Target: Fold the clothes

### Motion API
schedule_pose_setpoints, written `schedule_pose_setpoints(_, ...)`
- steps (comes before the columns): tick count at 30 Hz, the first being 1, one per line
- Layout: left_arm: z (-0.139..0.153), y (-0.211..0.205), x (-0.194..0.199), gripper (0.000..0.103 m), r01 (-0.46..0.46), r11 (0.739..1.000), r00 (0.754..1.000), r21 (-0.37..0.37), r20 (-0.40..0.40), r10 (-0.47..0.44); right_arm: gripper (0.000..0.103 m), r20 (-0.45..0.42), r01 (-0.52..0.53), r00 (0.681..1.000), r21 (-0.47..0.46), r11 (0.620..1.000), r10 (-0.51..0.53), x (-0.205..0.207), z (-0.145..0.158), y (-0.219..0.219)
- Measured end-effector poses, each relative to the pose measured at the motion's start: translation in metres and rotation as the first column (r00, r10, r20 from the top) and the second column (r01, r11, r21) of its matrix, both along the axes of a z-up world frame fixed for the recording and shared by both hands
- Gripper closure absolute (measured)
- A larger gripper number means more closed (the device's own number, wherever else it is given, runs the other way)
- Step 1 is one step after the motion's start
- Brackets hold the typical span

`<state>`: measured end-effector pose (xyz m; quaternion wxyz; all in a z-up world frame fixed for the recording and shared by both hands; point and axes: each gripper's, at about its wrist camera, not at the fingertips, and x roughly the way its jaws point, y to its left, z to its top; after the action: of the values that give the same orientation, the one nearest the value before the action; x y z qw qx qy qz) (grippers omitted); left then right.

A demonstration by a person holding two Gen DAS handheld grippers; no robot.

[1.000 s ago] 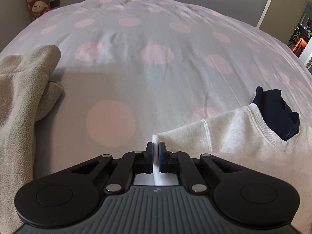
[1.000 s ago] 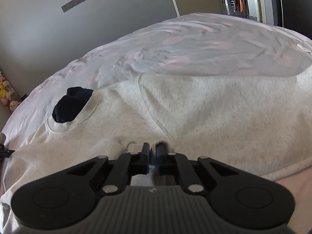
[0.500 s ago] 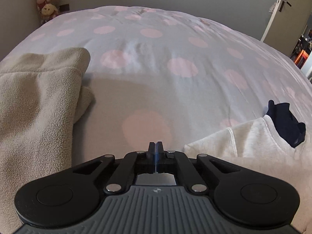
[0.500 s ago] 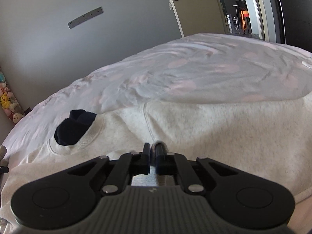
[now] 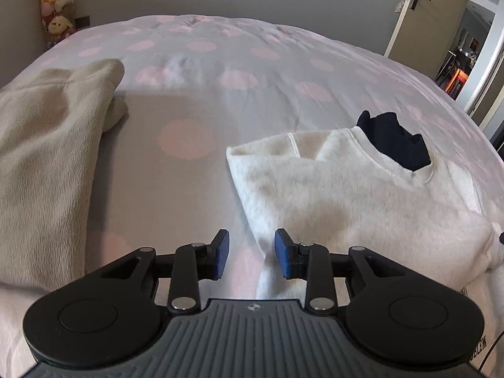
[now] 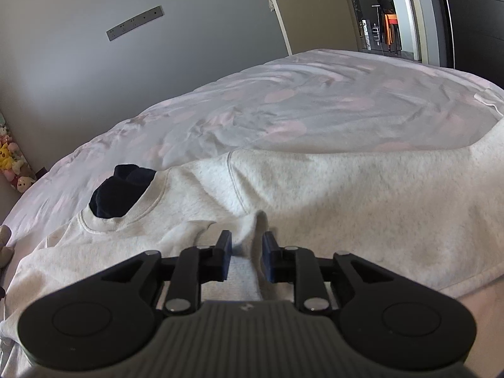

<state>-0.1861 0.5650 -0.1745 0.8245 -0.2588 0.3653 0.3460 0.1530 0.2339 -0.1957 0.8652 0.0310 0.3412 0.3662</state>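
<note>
Left wrist view: the left gripper [image 5: 251,255] hangs over the spotted bedcover [image 5: 220,63], its jaws opening with only the edge of the pale sweatshirt [image 5: 346,195] below the gap, nothing pinched; a dark garment [image 5: 397,141] lies at the sweatshirt's collar; a beige fleece [image 5: 47,145] lies well apart on the left. Right wrist view: the right gripper [image 6: 246,253] sits on the sweatshirt [image 6: 346,195], jaws opening, a raised fold standing loose between the pads.
</note>
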Motion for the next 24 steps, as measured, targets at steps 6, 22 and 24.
schedule_pose_setpoints(6, -0.031, -0.006, -0.005, 0.063, -0.007, 0.995, 0.999, -0.095, 0.04, 0.011, 0.058, -0.029, -0.006, 1.0, -0.024, 1.0, 0.005, -0.001, -0.008, 0.004)
schedule_pose_setpoints(22, -0.041, -0.001, -0.011, 0.092, -0.047, 0.997, 0.995, -0.063, 0.088, 0.052, 0.087, -0.06, -0.044, 0.998, -0.145, 0.988, 0.036, 0.0, -0.024, 0.014)
schedule_pose_setpoints(24, -0.035, -0.004, -0.016, 0.084, -0.077, 0.995, 0.992, -0.063, 0.098, 0.083, 0.086, -0.071, -0.032, 0.997, -0.13, 0.991, 0.023, 0.001, -0.019, 0.009)
